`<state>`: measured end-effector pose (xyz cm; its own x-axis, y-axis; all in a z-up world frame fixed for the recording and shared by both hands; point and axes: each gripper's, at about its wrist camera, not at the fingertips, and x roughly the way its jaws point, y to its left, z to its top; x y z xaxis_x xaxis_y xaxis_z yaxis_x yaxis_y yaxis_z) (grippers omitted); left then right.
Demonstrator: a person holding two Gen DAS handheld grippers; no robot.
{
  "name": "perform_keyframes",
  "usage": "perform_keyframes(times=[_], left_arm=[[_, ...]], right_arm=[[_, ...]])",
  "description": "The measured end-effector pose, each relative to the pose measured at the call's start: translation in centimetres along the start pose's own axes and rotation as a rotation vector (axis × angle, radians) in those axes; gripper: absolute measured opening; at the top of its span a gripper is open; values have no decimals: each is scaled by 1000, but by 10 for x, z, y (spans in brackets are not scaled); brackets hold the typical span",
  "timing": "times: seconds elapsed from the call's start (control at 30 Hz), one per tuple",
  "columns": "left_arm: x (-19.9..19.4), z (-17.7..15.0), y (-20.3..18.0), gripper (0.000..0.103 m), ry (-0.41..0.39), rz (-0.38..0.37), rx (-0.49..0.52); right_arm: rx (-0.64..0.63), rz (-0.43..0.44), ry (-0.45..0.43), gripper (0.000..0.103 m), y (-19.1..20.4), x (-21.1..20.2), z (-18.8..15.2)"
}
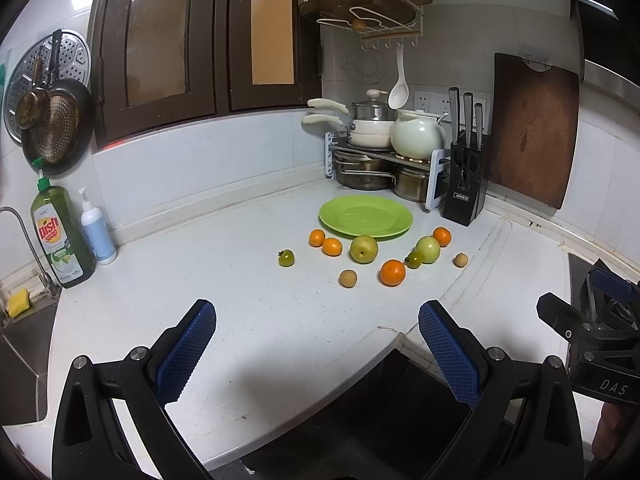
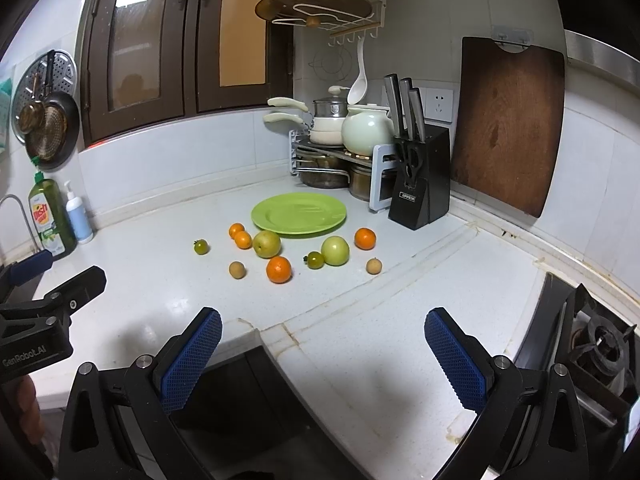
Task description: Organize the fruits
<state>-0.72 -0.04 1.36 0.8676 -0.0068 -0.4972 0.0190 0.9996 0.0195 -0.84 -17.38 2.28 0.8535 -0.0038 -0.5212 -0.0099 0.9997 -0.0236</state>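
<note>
Bare counter lies open up to the scattered fruit; knife block crowds the plate's right.

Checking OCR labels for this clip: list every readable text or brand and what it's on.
"Dish Soap", "LEMON": green bottle; its small print too small to read.
"OPPEIN": black knife block, white label.
"GenRobot.AI": left tongs body, right wrist view.
"DAS": right tongs body, cut off at the frame edge.
White pump bottle: no text readable.
</note>
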Motion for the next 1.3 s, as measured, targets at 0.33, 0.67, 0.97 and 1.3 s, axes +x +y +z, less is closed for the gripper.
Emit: perform_keyframes(times=[0.33, 0.67, 0.97, 1.3], left_arm=[[0, 2, -1, 103, -3, -1, -1], [-2, 1, -4, 103, -6, -7, 1], [-2, 0, -4, 103, -8, -5, 0], [-2, -1, -4, 103, -10, -2, 0]], right_arm=[[-4, 10, 5, 102, 2, 0, 1], [-5, 14, 8, 102, 0, 2, 2], [-7, 14, 8, 102, 1, 2, 1], [-10, 15, 11, 102, 0, 2, 1]])
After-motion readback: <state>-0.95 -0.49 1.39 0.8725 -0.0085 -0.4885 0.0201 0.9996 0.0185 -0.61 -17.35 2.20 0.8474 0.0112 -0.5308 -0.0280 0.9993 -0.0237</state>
